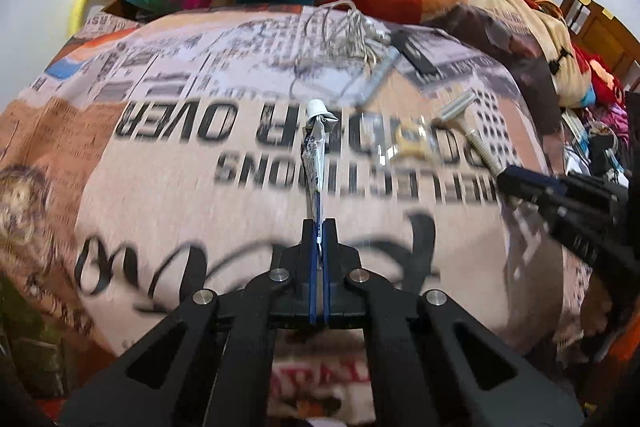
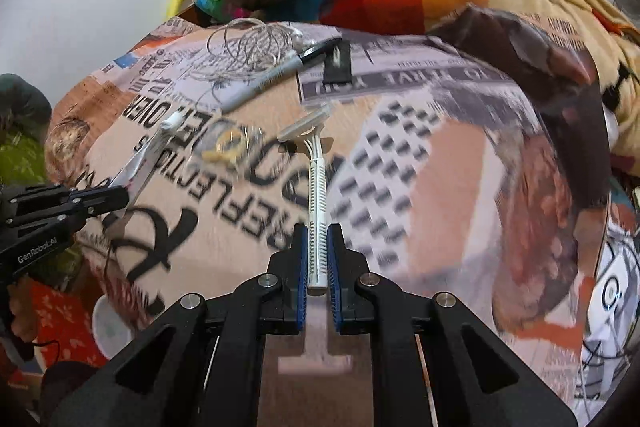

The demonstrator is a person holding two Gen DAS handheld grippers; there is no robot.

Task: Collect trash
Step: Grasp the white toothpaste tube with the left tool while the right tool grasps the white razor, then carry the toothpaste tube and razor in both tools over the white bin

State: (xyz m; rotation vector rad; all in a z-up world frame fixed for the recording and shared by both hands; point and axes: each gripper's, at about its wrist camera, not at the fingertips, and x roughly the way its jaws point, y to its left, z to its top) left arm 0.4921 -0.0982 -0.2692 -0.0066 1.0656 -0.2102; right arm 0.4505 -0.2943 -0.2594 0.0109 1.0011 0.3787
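Black linkage arms fill the bottom of both views, and each hand-held gripper already has its catch. Left hand-held gripper (image 1: 319, 227) is clamped on the flat tail of a squeezed toothpaste tube (image 1: 316, 143); its long axis runs straight out ahead of the fingers, white cap at the far end, over the printed bedspread (image 1: 160, 163). Right hand-held gripper (image 2: 318, 239) is clamped on the ribbed handle of a disposable razor (image 2: 318, 187), which also runs straight ahead, blade head farthest away. So both pieces stick out forward like spears. 1 small yellowish ring-shaped scrap (image 2: 228, 149) lies on the bed between the 2 tips, a shade closer to the tube's side. Marker (image 2: 276, 71) and coiled cable (image 2: 256, 43) sit farther back. Judging from this, whichever way the hands swing next, those long ends lead.
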